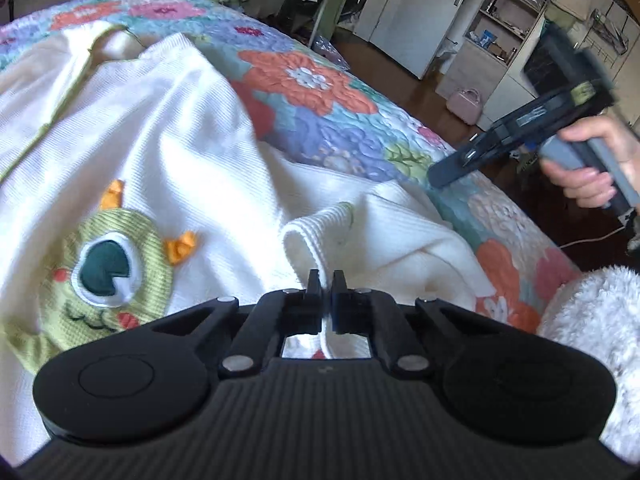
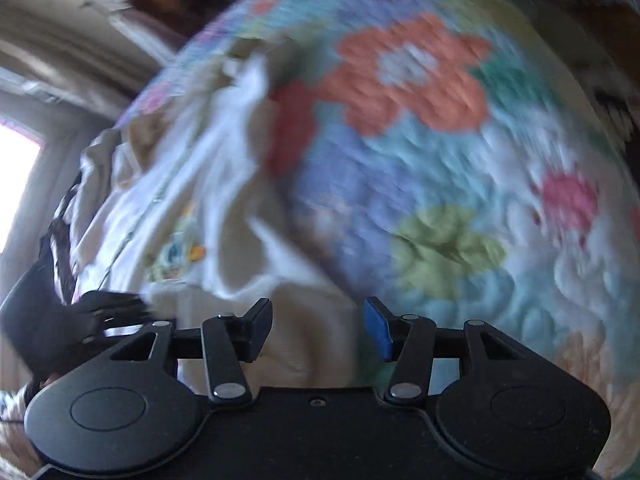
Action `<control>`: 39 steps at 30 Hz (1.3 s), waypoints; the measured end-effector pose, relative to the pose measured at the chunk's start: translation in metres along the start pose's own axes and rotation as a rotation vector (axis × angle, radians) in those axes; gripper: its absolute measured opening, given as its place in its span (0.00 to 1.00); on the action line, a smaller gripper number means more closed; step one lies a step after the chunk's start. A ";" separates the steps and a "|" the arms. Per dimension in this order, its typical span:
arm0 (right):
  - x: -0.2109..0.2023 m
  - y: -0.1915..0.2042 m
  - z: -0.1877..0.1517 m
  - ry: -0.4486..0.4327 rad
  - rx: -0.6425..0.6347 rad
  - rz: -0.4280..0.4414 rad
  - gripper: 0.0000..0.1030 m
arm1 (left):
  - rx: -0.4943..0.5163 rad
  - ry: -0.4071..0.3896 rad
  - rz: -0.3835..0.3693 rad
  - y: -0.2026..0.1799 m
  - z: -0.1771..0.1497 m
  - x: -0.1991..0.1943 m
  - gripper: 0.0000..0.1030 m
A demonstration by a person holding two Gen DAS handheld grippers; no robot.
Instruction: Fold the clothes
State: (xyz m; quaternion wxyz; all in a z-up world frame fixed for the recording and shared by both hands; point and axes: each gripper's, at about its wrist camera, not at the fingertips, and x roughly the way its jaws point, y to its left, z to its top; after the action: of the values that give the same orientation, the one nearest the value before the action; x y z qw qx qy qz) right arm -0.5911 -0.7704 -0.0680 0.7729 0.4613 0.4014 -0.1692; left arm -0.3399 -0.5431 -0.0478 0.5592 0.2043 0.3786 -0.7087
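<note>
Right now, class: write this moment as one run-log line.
left tongs: shut on sweater cuff | right tongs: open, holding nothing, above sweater edge | quilt: under sweater | fold: not done

I can read no text, label, brand or number in my two views; everything printed is too blurred.

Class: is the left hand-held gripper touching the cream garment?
Touching. The left wrist view shows the left hand-held gripper shut on a fold of the cream garment.
</note>
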 end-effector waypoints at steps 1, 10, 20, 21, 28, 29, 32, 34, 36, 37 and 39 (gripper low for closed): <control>0.010 -0.010 0.001 0.026 0.038 0.008 0.55 | 0.020 -0.005 0.017 0.000 -0.001 -0.002 0.04; 0.021 0.013 -0.015 -0.081 -0.103 0.026 0.06 | -0.028 -0.095 0.036 0.014 0.001 -0.027 0.04; -0.045 0.070 -0.069 -0.132 -0.425 -0.367 0.04 | -0.083 -0.090 -0.051 0.014 0.007 -0.035 0.04; -0.033 0.062 -0.068 -0.091 -0.413 -0.395 0.04 | -0.080 -0.078 -0.047 0.013 0.006 -0.032 0.04; -0.032 0.025 -0.046 -0.114 -0.205 -0.286 0.28 | -0.067 -0.071 -0.012 0.010 0.000 -0.032 0.04; -0.036 0.025 -0.043 -0.131 -0.187 -0.254 0.36 | -0.068 -0.075 -0.007 0.011 -0.001 -0.035 0.04; -0.046 0.031 -0.032 -0.184 -0.163 -0.220 0.44 | -0.064 -0.130 0.055 0.006 -0.009 -0.054 0.04; -0.049 0.042 -0.028 -0.215 -0.168 -0.224 0.46 | -0.007 -0.243 0.203 -0.010 -0.021 -0.078 0.04; -0.044 0.054 -0.028 -0.209 -0.198 -0.189 0.52 | 0.002 -0.307 0.290 -0.021 -0.030 -0.097 0.04; -0.040 0.060 -0.027 -0.195 -0.215 -0.169 0.53 | -0.015 -0.321 0.303 -0.024 -0.034 -0.105 0.04; -0.024 0.066 -0.023 -0.143 -0.239 -0.149 0.54 | -0.041 -0.349 0.326 -0.030 -0.040 -0.122 0.04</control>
State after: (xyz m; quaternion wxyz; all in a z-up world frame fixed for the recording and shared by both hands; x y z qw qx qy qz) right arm -0.5754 -0.7192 -0.0168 0.8342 0.3220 0.3958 -0.2093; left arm -0.3383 -0.4323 0.0229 0.7274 0.1258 0.2524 -0.6257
